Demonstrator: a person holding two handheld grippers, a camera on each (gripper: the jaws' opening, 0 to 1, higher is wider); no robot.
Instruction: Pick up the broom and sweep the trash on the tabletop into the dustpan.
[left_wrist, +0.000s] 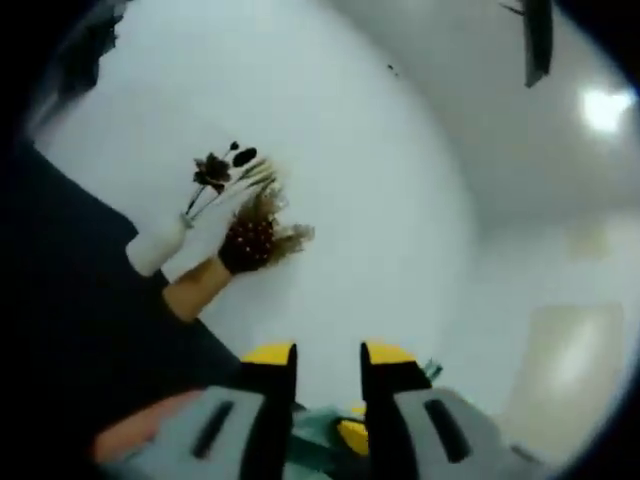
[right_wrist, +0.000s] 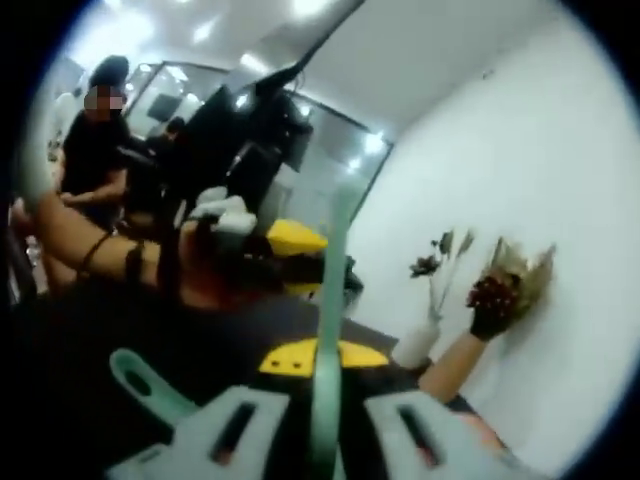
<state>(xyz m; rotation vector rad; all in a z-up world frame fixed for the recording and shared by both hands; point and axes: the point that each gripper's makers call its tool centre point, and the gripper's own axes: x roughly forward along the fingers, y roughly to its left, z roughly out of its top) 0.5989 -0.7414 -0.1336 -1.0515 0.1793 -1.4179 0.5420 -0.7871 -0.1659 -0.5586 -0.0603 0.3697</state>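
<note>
Right gripper view: your right gripper is clenching the broom handle; your left gripper is gripping something green, unidentifiable.

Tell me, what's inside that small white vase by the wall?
Thin stems rise from the small white vase, carrying a dark dried flower and dark oval pods. Its opaque wall hides the stem bottoms and any water.

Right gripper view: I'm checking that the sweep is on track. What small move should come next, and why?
Probably lower the right tool and tip it toward the table. Its jaws look closed on the green broom handle, so the pickup seems done, yet the view faces the wall and ceiling rather than the tabletop to be swept.
</note>
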